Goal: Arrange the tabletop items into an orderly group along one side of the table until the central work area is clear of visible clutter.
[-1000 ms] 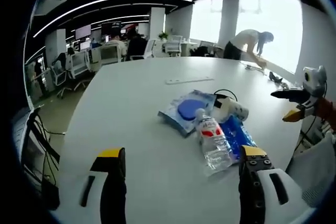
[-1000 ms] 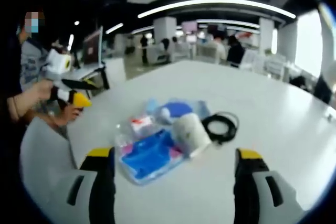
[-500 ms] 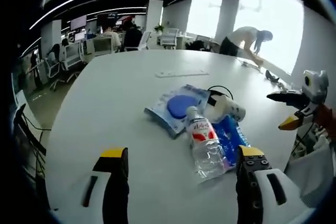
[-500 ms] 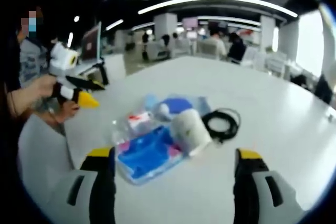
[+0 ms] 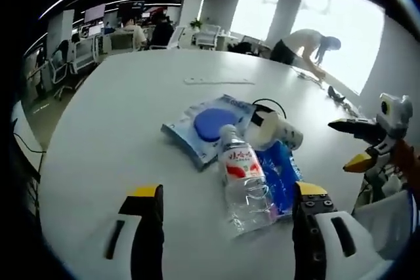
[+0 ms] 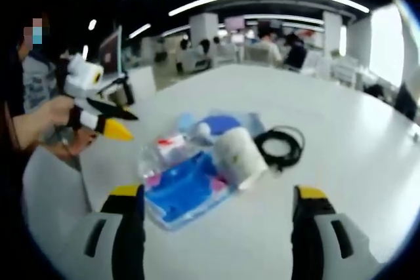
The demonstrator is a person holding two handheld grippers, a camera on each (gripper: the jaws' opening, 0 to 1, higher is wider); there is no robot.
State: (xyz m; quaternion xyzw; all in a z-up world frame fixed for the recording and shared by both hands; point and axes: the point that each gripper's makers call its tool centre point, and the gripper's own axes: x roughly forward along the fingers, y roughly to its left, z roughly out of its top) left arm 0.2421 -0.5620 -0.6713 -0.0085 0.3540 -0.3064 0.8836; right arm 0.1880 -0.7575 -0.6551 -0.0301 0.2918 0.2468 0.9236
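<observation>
**Both grippers held wide over a small heap on the white table**

The left gripper (image 5: 226, 211) hangs just above the table with its yellow-tipped jaws spread apart and nothing between them. Straight ahead of it a clear water bottle (image 5: 244, 178) with a red and white label lies on its side, cap pointing away. The bottle rests partly on a blue packet (image 5: 283, 172) at its right and touches a pale blue pouch (image 5: 205, 126) with a dark blue disc on it, which lies further off to the left. A white roll (image 5: 279, 132) lies on its side just behind the bottle, and a black coiled cable (image 5: 269, 106) shows beyond it. Far across the white table (image 5: 118, 96) lies a thin white strip (image 5: 218, 81). A person bends over the table's far edge by the windows.

The right gripper (image 6: 216, 214) also stands released, jaws wide and empty, facing the same heap from the other side. From here the blue packet (image 6: 187, 188) is nearest, the white roll (image 6: 239, 155) lies against its right, and the cable (image 6: 281, 143) sits just beside the roll. The bottle (image 6: 164, 152) and the pouch (image 6: 220, 124) lie behind. At the left a person's hand (image 6: 52, 113) holds the other gripper near the table's edge.
</observation>
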